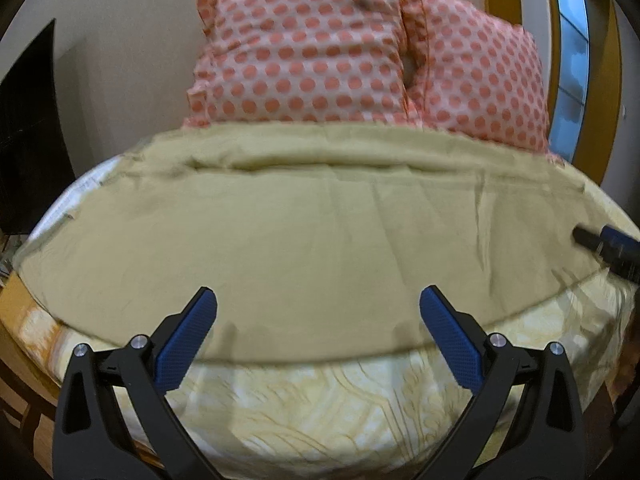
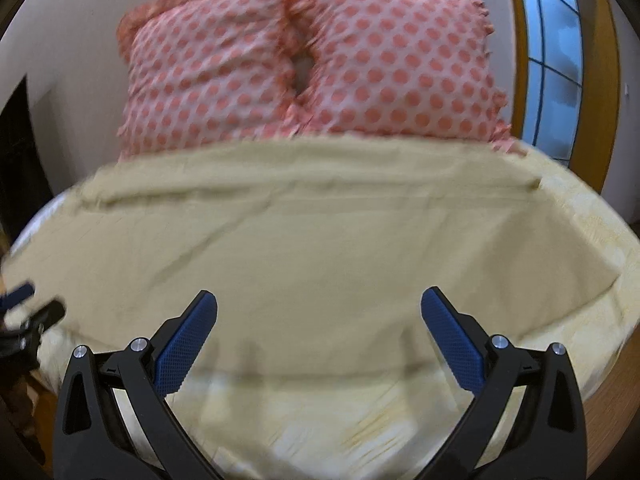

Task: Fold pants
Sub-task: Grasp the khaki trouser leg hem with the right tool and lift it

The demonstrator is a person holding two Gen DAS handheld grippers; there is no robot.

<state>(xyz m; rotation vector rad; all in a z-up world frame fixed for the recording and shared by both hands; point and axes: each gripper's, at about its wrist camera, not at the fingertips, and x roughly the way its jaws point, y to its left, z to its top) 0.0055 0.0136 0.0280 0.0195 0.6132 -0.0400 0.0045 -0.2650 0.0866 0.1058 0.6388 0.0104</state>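
The pants (image 1: 304, 232) lie spread flat across the bed (image 1: 320, 400), a wide khaki sheet of cloth that runs from the left side to the right. Their near edge crosses just beyond the middle of the bed, leaving a strip of pale yellow patterned bedsheet on the near side. Their far edge reaches the foot of two pillows (image 1: 320, 52), white with orange dots, which stand side by side against the far wall. A long crease or seam runs left to right near the far edge of the pants.

The left tongs (image 1: 318, 300) hover over the near edge of the pants with the blue pads wide apart and nothing between them. The right tongs (image 2: 319, 300) do likewise in their own view, spread wide and empty, poised above the near hem; this view is blurred, so fine detail of the cloth is lost.

Each pair of tongs shows in the other's view. The right tongs (image 1: 600, 246) appear at the far right edge of the left view, over the right end of the pants. The left tongs (image 2: 28, 308) appear at the left edge of the right view, near the left end of the near hem.

On the far right a window (image 2: 552, 64) with a yellow-brown frame lets in daylight. A dark opening (image 1: 28, 128) stands on the far left.
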